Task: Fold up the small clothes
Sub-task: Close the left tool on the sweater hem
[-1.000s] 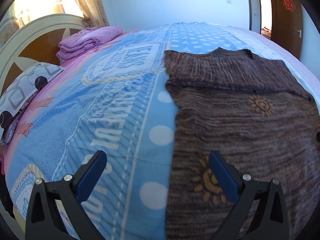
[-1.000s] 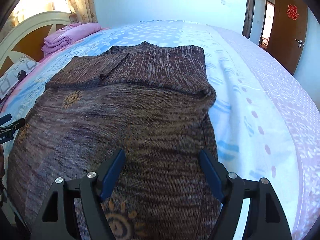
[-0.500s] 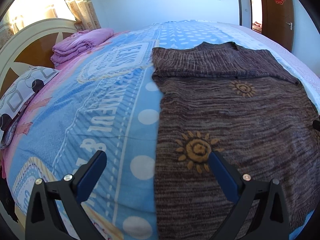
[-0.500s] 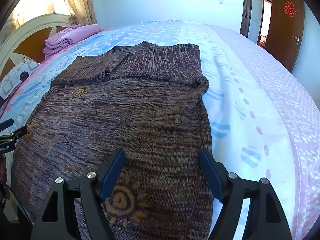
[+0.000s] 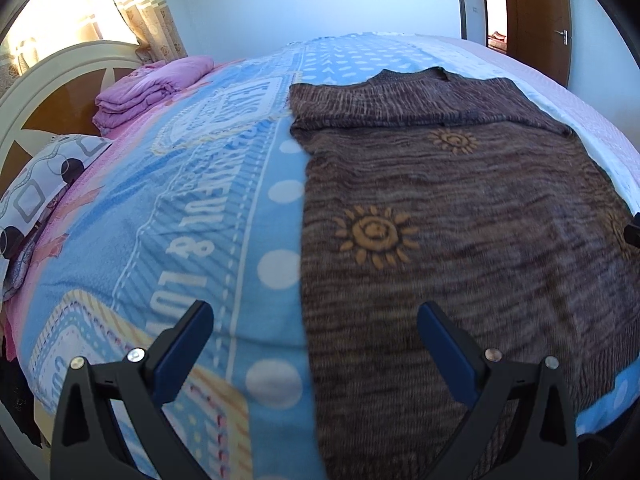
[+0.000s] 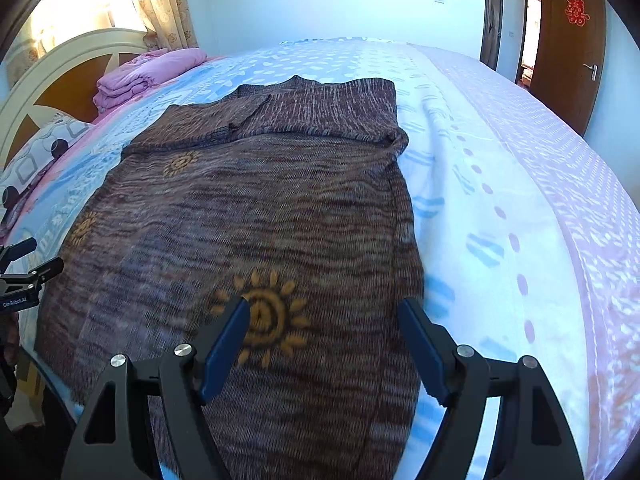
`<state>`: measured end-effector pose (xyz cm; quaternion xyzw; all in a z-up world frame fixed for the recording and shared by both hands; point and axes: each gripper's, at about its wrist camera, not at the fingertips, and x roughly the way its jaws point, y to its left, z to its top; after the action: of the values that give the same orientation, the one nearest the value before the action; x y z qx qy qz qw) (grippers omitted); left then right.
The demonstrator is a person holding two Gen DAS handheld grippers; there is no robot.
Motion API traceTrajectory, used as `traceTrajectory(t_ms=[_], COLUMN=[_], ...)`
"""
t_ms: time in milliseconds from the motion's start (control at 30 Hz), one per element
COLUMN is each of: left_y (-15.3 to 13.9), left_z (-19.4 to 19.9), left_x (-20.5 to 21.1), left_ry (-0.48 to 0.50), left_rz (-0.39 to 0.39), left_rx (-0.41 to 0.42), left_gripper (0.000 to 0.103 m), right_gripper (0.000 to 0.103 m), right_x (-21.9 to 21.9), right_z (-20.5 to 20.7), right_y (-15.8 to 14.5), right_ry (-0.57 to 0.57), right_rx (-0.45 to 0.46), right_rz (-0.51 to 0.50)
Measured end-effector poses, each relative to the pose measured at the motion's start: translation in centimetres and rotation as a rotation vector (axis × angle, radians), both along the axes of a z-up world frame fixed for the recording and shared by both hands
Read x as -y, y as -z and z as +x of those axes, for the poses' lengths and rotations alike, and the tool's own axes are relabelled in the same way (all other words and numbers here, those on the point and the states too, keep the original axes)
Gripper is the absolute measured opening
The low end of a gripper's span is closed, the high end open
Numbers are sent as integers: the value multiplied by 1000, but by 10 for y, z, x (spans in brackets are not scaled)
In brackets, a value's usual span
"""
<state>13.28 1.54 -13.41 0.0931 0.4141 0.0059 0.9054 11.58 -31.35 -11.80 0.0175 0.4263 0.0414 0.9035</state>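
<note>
A brown knitted sweater (image 5: 460,208) with orange sun motifs lies flat on the bed, both sleeves folded in across the top; it also shows in the right wrist view (image 6: 256,216). My left gripper (image 5: 316,332) is open and empty, above the sweater's near left edge. My right gripper (image 6: 322,328) is open and empty, above the sweater's near right part, over a sun motif (image 6: 264,316). The left gripper's tip shows at the left edge of the right wrist view (image 6: 24,268).
The bed has a blue patterned blanket (image 5: 192,216) and a pale pink-edged sheet (image 6: 520,200). A folded pink quilt (image 5: 148,92), a patterned pillow (image 5: 36,188) and the headboard (image 5: 48,96) are at the left. A wooden door (image 6: 572,40) is at the far right.
Both grippers have pulled back toward the near edge of the bed, so more of the sweater's lower part shows. Both stay open and empty. The sweater has not moved.
</note>
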Motion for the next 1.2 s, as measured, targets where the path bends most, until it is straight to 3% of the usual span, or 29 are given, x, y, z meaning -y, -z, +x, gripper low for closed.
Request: traceTrajectory(t_ms=[267,600,800,867,933,967,1067,1200], left_y=[-1,11,20,20,19,18,14,2], left_z=[-27,-57,-61,-62,-62,-62,-64,-62], left_x=[-8,-22,-15,-14,-13,-11,-7,-13], left_ry=[17,21,31,31,52,75,94,93], left_rz=[-55,-238,-250,-238,-245,-264,-243,-279], left_rx=[-37,-171,-183,-172,-163,-170,-159,-144], left_gripper=[96,59,58,49,18,13,10,9], right_gripper=[77,77,77,77,77,77,77,77], right_x=[-12,-21,-22,-22,-19,-17,-4,22], right_z=[-23,-35,-39,-41,-43,-44,-50,-63], right_y=[3,3,-3,-4,-6,-7,-12,-16], right_ry=[-34,-59,-64,-65,-61,-56,-26,20], right_rx=[-9,-5,12,15,18,20,22,12], right_rz=[-12,-34,-33,-34,-31,-26,-7,54])
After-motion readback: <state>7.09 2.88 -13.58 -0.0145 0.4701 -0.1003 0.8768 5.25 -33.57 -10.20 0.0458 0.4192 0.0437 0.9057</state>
